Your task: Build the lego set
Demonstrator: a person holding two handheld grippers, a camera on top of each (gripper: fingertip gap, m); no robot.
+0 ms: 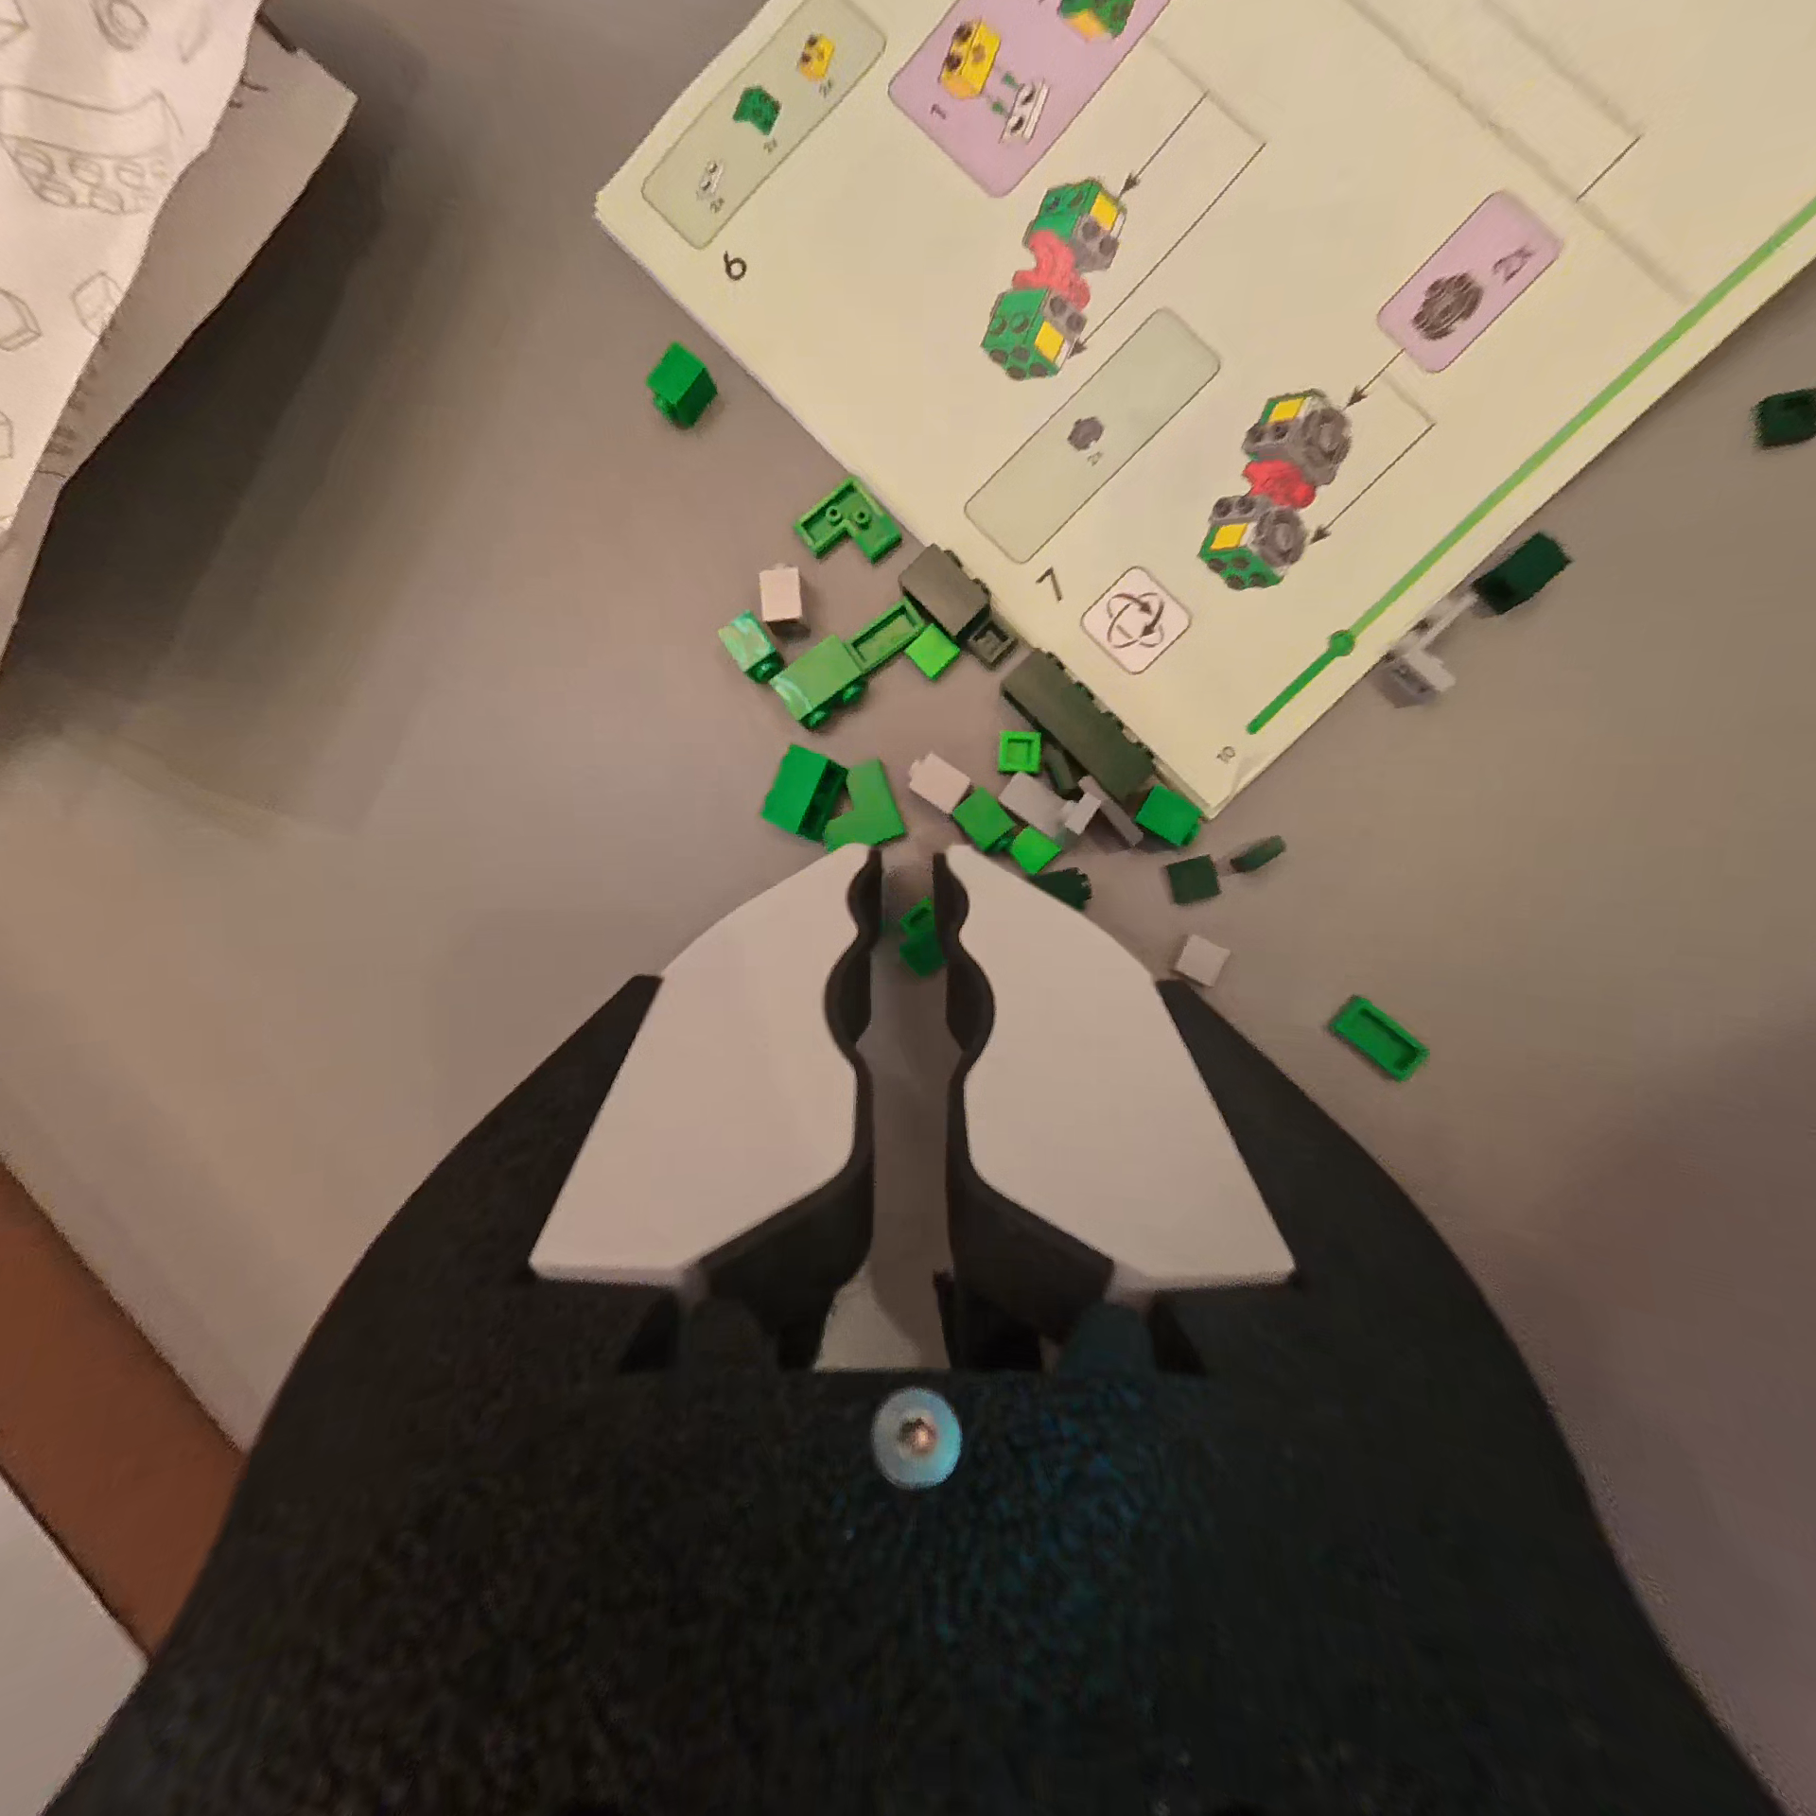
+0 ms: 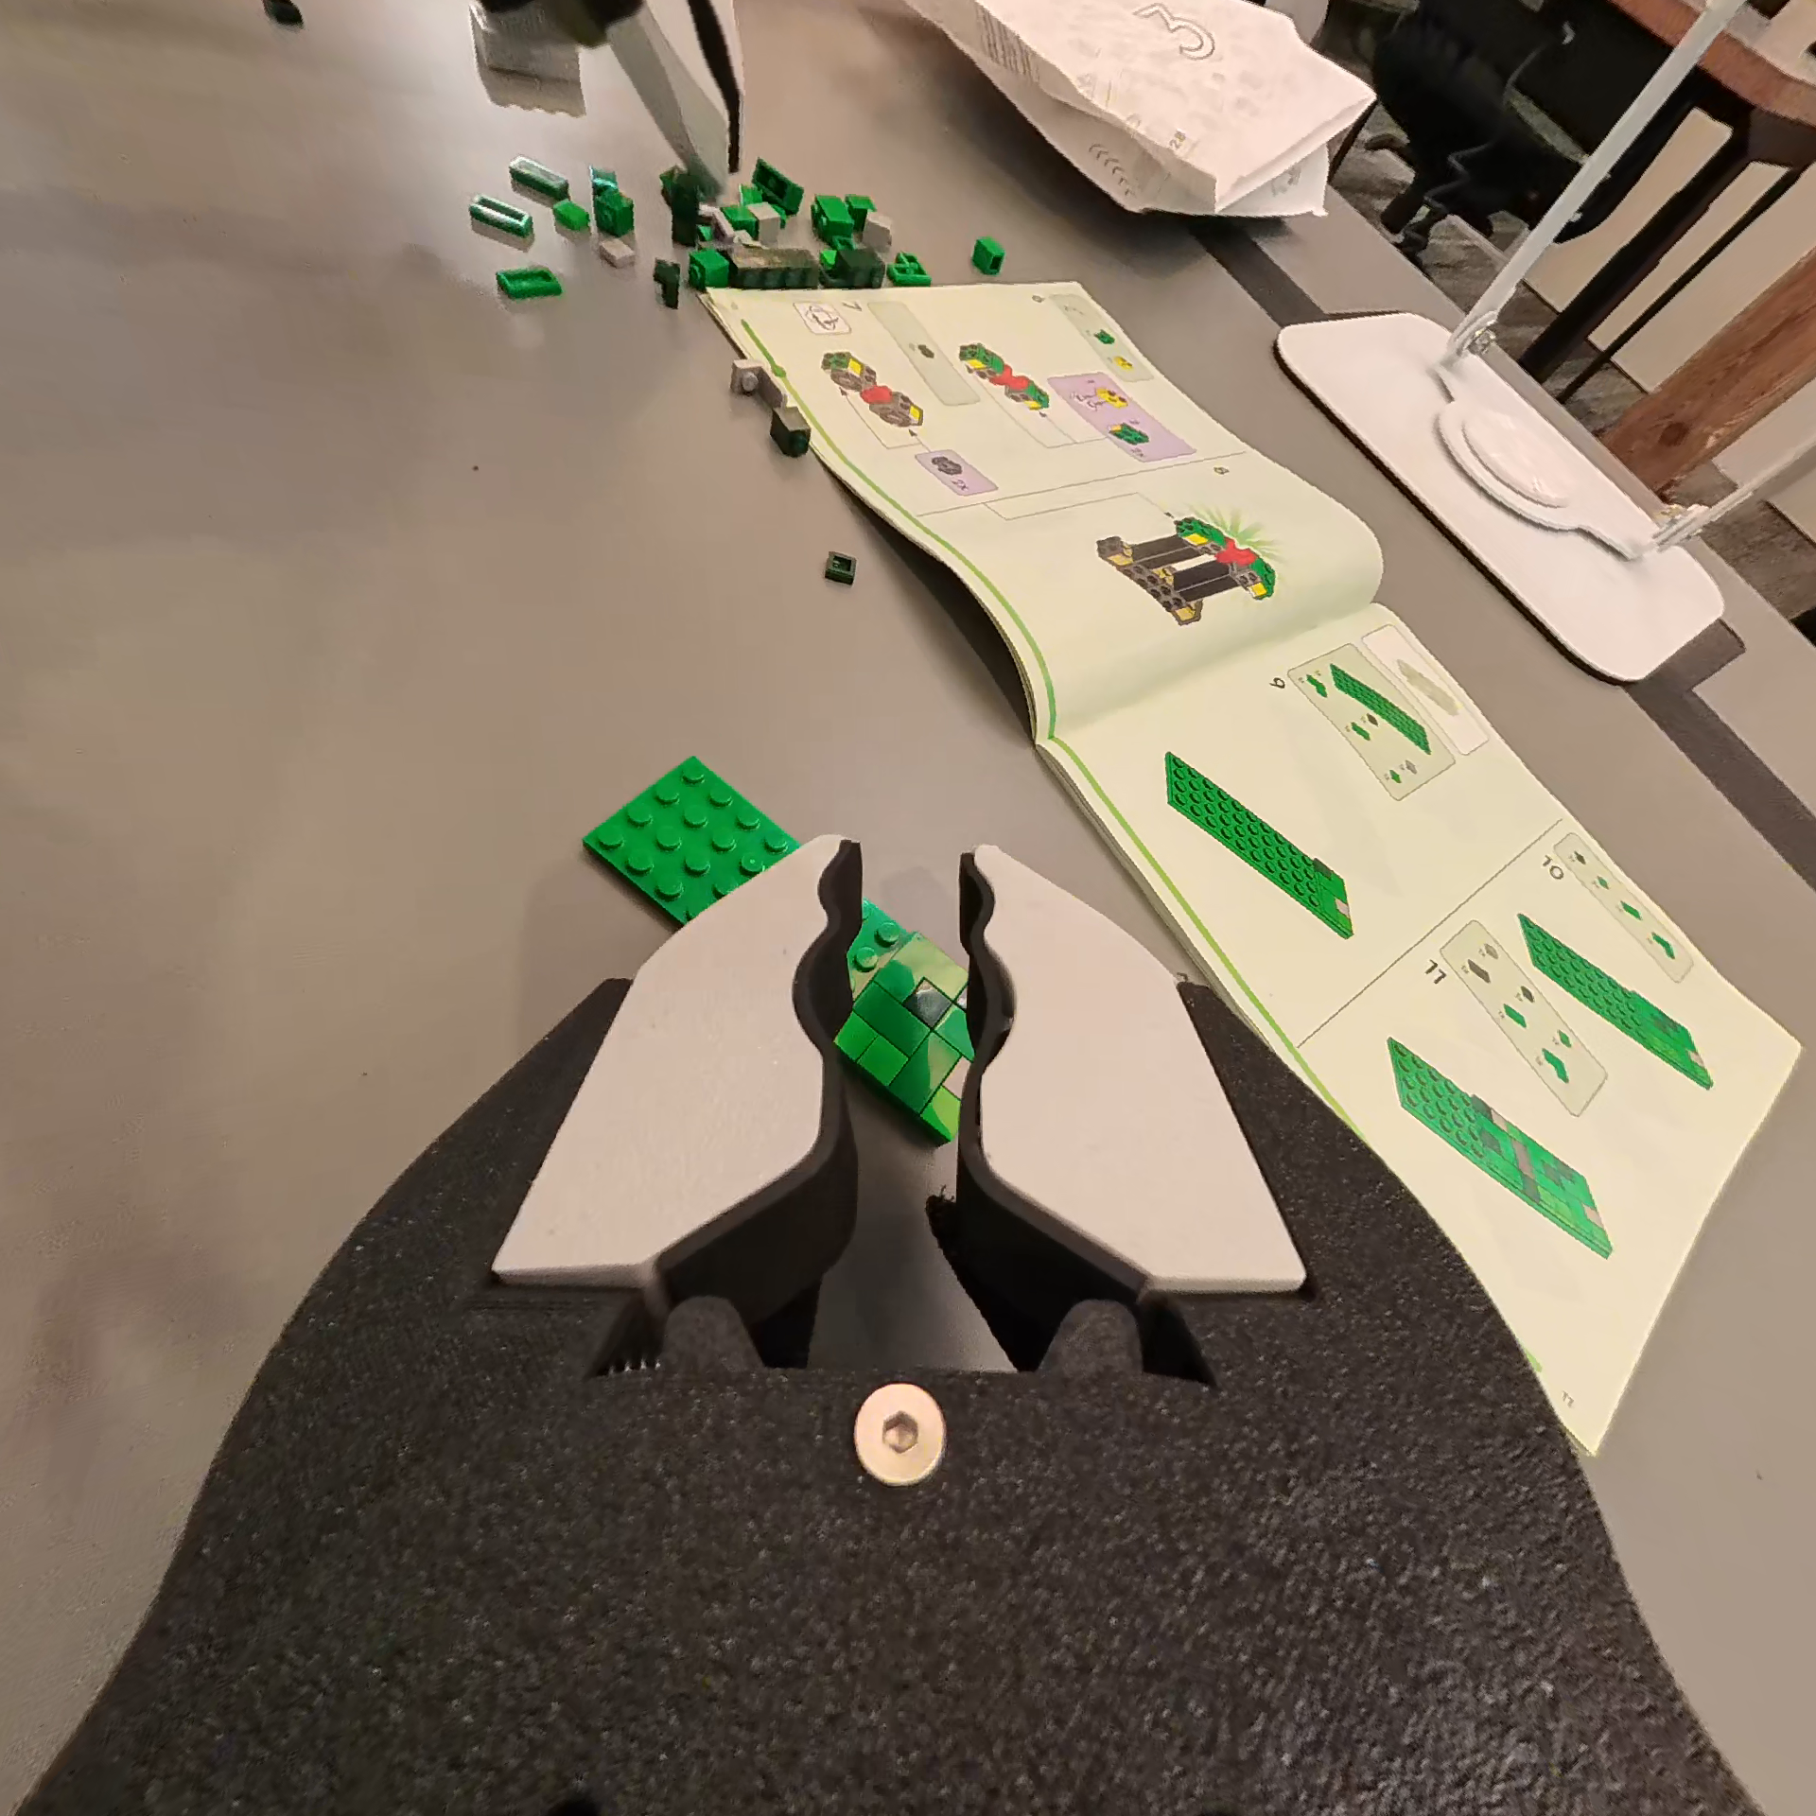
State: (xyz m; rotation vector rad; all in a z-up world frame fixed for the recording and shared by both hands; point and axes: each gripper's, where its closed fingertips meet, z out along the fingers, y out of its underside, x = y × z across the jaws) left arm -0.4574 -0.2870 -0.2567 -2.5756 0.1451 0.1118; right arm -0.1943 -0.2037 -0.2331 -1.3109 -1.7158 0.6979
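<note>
Green and grey loose plastic bricks (image 1: 884, 678) lay heaped beside the open paper instruction booklet (image 2: 1228, 688), handy for picking. Left hand-held gripper (image 1: 906, 863) hovered there, slightly parted, empty; right hand-held gripper (image 2: 904, 855), open, waited over the green studded plate (image 2: 688, 835) on the grey worktop (image 2: 295, 688).

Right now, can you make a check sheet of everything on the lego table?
Surface: smooth grey table.
Job's things: long green studded plate, partly tiled; scattered small green and grey bricks; open pale-green instruction booklet.
Clutter: crumpled white paper bag; flat white lamp base.
Grippers: left gripper nearly closed over the bricks, apparently empty; right gripper open above the plate.
Cables: nothing seen.
Surroundings: wooden furniture beyond the table.
</note>
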